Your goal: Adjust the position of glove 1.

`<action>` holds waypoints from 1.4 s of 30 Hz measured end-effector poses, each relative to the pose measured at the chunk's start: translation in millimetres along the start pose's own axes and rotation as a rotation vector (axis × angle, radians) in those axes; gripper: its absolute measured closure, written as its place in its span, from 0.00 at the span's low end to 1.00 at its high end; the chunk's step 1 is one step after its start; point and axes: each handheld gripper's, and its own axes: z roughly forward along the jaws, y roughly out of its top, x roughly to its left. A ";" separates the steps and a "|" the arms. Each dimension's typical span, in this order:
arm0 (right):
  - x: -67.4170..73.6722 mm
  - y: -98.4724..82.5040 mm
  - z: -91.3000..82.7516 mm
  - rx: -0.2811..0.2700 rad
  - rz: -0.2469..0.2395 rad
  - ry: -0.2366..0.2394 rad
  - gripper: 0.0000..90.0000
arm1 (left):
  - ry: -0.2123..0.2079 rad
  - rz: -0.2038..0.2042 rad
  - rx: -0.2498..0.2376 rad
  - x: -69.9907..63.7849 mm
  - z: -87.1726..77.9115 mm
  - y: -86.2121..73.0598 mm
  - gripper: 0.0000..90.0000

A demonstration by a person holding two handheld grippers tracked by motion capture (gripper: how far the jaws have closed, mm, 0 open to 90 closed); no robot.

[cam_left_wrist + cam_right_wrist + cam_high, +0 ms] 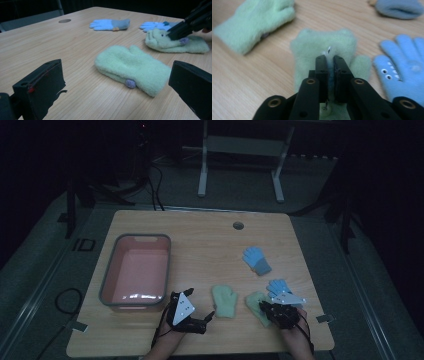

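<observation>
Green mitten (324, 50), pale and fleecy with a rounded thumb lobe at one side, lay flat near the front edge of the wooden worktop (200, 235); a small purple button showed on it in the left gripper view, and a pinch of its fleece stood up between the black jaws of the right tool (331, 63), which was clenched on the fabric; the jaws met almost completely, with only a thin fold of cloth between them.

A second green mitten (223, 301), its match, lay apart to the left on the bare wood, just ahead of the left tool (207, 317); that tool rested low over the worktop with its jaws spread wide and released, the mitten before them but untouched.

A pink tub (109, 270) with a grey rim stood at the left side of the worktop; its floor looked bare.

A blue glove (404, 67) with small white dots lay just beside the gripped mitten, on its right in the right gripper view; another blue glove (256, 260) with a grey cuff lay farther back, well apart from both tools.

The gripped mitten sat directly under the right tool, held near the middle of its body; a hand (295, 332) behind the tool came in from the front edge.
</observation>
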 end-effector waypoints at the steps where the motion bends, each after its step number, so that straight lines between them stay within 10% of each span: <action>1: 2.9 3.4 -4.1 -0.019 0.016 -0.021 0.95 | 0.000 0.000 0.000 0.0 0.0 0.0 0.00; 17: 36.2 48.3 -24.5 -0.162 0.213 -0.236 0.95 | -0.001 0.000 -0.001 0.1 -0.2 0.0 0.00; 28: 31.1 23.5 9.7 -0.095 0.321 -0.236 0.95 | -0.002 -0.003 -0.002 0.4 -0.4 -0.1 0.00; 42: 27.7 11.7 24.3 -0.074 0.316 -0.225 0.74 | -0.007 -0.001 0.000 0.4 -0.3 -0.1 0.00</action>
